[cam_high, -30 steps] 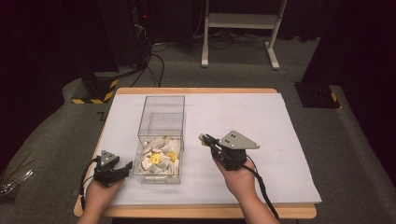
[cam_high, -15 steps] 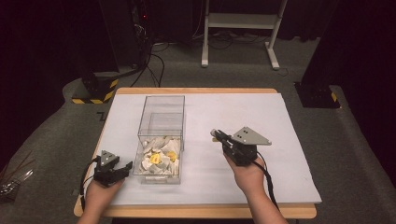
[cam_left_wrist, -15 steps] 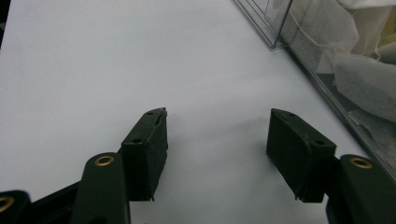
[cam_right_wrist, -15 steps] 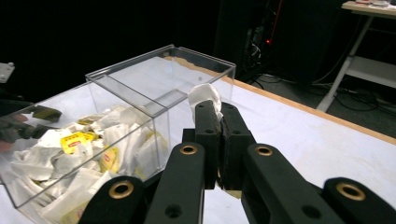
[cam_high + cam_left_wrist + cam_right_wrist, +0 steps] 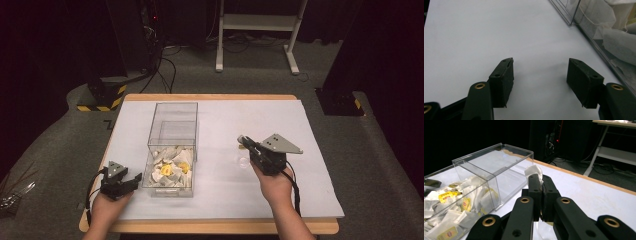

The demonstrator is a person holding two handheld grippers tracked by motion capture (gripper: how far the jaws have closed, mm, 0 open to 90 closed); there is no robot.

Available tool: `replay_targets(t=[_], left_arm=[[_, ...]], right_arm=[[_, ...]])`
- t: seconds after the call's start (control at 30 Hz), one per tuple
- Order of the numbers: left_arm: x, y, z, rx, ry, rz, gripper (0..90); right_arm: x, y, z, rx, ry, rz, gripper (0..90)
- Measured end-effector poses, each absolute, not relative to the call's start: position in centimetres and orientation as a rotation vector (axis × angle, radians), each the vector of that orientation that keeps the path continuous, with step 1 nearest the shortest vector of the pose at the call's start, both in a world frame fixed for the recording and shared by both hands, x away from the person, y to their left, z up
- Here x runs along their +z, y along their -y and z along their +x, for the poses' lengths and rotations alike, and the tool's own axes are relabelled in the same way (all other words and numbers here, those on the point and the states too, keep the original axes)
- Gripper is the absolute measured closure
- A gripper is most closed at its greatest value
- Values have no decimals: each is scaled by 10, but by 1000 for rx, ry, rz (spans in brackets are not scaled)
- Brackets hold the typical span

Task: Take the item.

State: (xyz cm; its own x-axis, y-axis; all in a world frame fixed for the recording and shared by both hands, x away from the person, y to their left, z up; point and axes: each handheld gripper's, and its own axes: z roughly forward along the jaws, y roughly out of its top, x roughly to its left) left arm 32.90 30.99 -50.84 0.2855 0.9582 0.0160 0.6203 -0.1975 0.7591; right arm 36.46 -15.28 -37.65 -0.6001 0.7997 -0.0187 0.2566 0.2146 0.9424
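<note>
A clear plastic box (image 5: 172, 131) with two compartments stands left of the table's middle. Its near compartment holds several tea bags (image 5: 169, 168), white with yellow tags, and its far compartment looks bare. My right gripper (image 5: 244, 141) hovers right of the box, pointing toward it. In the right gripper view its jaws (image 5: 541, 179) are shut on a white tea bag (image 5: 533, 171) that sticks out above the tips. My left gripper (image 5: 133, 180) rests on the table at the box's near left corner. In the left gripper view it (image 5: 540, 73) is open over bare white table.
The white table cover (image 5: 280, 120) has free room on the right and at the back. The box wall (image 5: 596, 37) runs close along the right of my left gripper. Beyond the table are a white stand (image 5: 257, 22), cables and dark equipment on grey carpet.
My right gripper has moved to the right, away from the box, still shut on the tea bag. The left gripper has stayed put.
</note>
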Motion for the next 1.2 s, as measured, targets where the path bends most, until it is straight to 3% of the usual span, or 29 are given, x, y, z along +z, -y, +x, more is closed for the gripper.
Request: replay_targets(t=[1.1, 1.2], left_arm=[[-508, -310, 329, 668, -1413, 1909, 386], [-508, -310, 329, 668, -1413, 1909, 386]], right_arm=[[-415, 166, 387, 1270, -2037, 1117, 878], [-415, 164, 388, 1273, -2035, 1116, 798]])
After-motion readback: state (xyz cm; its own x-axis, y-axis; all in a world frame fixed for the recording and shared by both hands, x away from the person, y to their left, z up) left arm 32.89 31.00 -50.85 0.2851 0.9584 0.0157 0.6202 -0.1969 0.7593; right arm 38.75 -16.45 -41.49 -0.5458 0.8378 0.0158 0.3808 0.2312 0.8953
